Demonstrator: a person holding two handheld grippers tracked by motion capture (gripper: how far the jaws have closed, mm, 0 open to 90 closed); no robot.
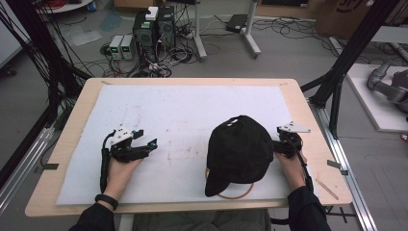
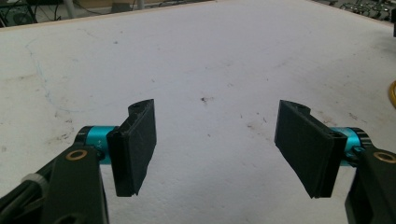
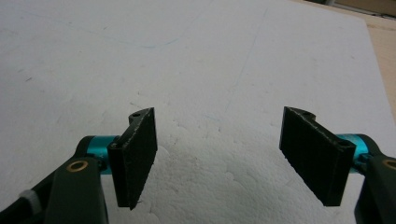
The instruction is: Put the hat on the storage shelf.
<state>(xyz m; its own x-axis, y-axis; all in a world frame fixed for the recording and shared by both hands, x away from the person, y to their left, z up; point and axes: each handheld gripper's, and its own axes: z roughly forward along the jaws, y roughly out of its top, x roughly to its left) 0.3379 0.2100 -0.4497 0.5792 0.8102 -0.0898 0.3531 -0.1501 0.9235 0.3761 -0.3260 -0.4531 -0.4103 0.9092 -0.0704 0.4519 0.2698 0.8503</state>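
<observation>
The left gripper (image 1: 144,139) rests on the white foam sheet (image 1: 192,106), jaws wide apart and empty. To its right lies a black cap (image 1: 239,151) over a wooden ring (image 1: 238,195). The right gripper (image 3: 219,158), just beside the cap, gapes wide, holding nothing.

Left gripper (image 2: 217,149) jaws wide apart, nothing between, above stained white foam sheet (image 2: 196,60).

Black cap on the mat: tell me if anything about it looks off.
The black cap lies partly on a thin tan ring, whose arc shows under the brim at the white mat's near edge. It looks undamaged; the mat bears faint scuffs.
</observation>
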